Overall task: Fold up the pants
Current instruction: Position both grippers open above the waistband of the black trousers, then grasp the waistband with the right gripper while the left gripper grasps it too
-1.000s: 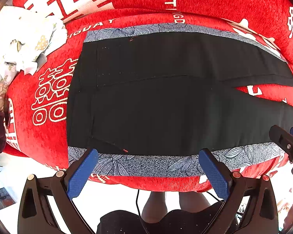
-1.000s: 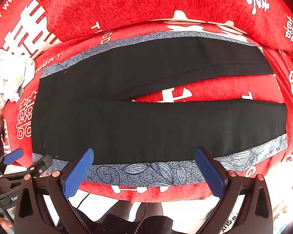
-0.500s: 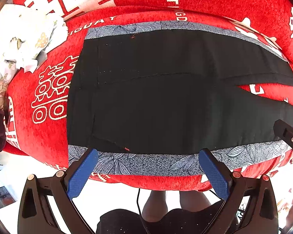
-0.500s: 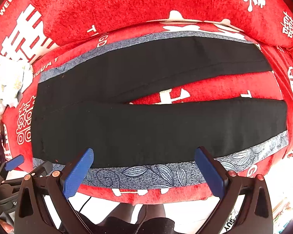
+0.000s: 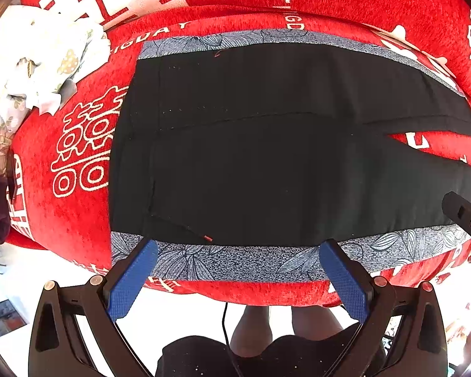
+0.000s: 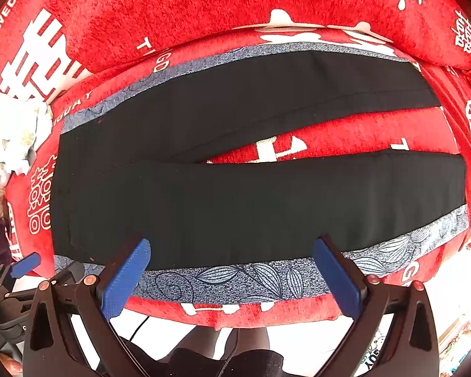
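Observation:
Black pants (image 5: pixel 251 163) with blue-grey floral side stripes lie spread flat on a red sofa seat, waistband to the left, both legs running right. In the right wrist view the pants (image 6: pixel 235 198) show a red gap between the two legs. My left gripper (image 5: pixel 238 260) hovers open over the near floral stripe by the waist end. My right gripper (image 6: pixel 232 260) hovers open over the near stripe at mid-leg. Nothing is held between either pair of blue pads.
The sofa (image 5: pixel 78 207) is red with white characters, and its backrest (image 6: pixel 204 3) rises behind the pants. A pile of pale floral cloth (image 5: pixel 31 59) sits at the left end. A person's legs (image 5: pixel 267 320) stand by the sofa's front edge.
Both grippers have eased slightly forward toward the pants' near edge. The right gripper's tip has slid further to the right edge of the left view. The pants lie unchanged.

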Available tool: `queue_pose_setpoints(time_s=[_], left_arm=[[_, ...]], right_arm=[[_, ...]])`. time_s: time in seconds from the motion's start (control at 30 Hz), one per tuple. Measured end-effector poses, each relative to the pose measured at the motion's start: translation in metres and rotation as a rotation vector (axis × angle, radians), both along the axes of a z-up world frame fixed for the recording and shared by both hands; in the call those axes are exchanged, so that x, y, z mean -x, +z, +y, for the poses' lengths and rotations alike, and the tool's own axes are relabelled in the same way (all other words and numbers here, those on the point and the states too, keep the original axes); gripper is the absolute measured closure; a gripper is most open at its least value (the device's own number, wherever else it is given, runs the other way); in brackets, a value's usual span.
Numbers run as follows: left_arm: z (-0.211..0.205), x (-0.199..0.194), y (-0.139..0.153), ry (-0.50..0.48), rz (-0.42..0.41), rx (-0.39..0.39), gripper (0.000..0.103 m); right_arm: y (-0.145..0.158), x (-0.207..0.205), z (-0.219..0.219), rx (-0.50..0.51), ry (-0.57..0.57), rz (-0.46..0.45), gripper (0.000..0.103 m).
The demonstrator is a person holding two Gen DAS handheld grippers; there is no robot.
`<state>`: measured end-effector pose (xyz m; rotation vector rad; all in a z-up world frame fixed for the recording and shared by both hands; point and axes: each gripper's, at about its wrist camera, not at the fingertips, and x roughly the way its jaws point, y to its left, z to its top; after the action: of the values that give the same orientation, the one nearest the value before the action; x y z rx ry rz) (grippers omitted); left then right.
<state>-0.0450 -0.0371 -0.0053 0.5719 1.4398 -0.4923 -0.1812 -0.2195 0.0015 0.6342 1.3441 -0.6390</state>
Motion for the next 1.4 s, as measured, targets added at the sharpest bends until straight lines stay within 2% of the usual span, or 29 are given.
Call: queue_pose_setpoints(time_s=[0.2,0.43,0.53,0.67,0.8,0.87,0.9,0.93,1.0,1.17,1.37,1.4], left_arm=[[0.001,-0.001,-0.001,0.0,-0.001,-0.001,0.0],[0.006,-0.002,-0.006,0.003,0.003,0.002,0.0],[0.013,-0.004,-0.007,0.013,0.018,0.046,0.0],[0.044,-0.018,-0.016,0.094,0.097,0.184,0.0],[0.084,-0.031,-0.032,0.174,0.18,0.294,0.0],[0.107,-0.035,-0.046,0.219,0.228,0.327,0.0],[0.121,-0.036,-0.056,0.251,0.263,0.348,0.0],[0.13,-0.036,-0.063,0.274,0.289,0.362,0.0],[0.147,-0.034,-0.081,0.322,0.339,0.391,0.0],[0.164,-0.034,-0.117,0.409,0.405,0.47,0.0],[0.157,-0.044,-0.121,0.428,0.396,0.55,0.0],[0.154,-0.047,-0.12,0.428,0.395,0.558,0.003]], right_arm=[[-0.001,0.001,0.003,0.023,0.011,-0.003,0.0],[-0.004,0.003,0.001,-0.004,-0.008,-0.018,0.0],[-0.007,0.004,0.0,-0.042,-0.013,-0.044,0.0],[-0.019,0.013,-0.001,-0.183,-0.047,-0.153,0.0],[-0.047,0.04,-0.001,-0.423,-0.14,-0.306,0.001],[-0.065,0.056,0.003,-0.527,-0.177,-0.352,0.006],[-0.079,0.066,0.006,-0.588,-0.203,-0.363,0.02],[-0.087,0.072,0.009,-0.627,-0.219,-0.368,0.028],[-0.11,0.088,0.016,-0.703,-0.259,-0.378,0.028],[-0.143,0.108,0.024,-0.778,-0.302,-0.432,0.028],[-0.148,0.103,0.019,-0.808,-0.334,-0.551,0.028],[-0.149,0.101,0.017,-0.807,-0.335,-0.565,0.028]])
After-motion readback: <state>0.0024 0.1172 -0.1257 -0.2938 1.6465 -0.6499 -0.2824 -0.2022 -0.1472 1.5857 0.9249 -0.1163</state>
